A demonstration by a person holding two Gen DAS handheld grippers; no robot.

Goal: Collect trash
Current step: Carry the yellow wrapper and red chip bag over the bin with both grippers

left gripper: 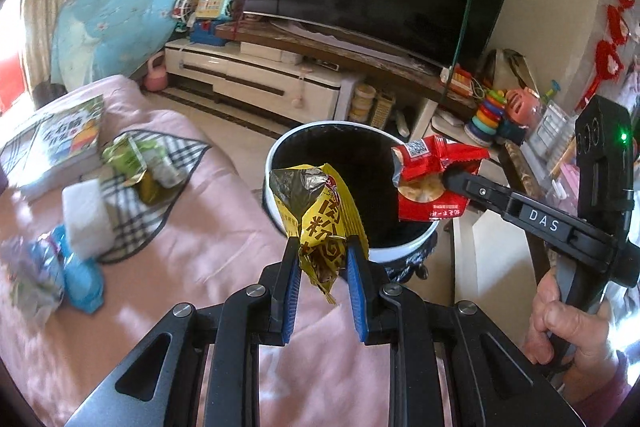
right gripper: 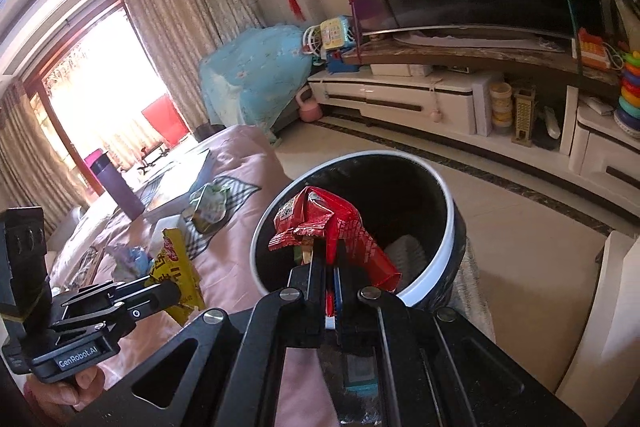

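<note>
Presently, my holdings, itemised. Left gripper (left gripper: pixel 323 247): clamped on a yellow snack wrapper (left gripper: pixel 320 211), held at the near rim of the white-rimmed bin (left gripper: pixel 404 251), which stands just beside the pink-covered bed (left gripper: pixel 208 247). Right gripper (right gripper: pixel 330 247): pinched tight on a red snack wrapper (right gripper: pixel 320 223), held over the bin's dark opening. On the bed, well apart from my grippers: green packet (left gripper: pixel 128 155) on a checked cloth (left gripper: pixel 160 211), white block (left gripper: pixel 86 223), blue wrapper (left gripper: pixel 80 279), book (left gripper: pixel 68 139).
</note>
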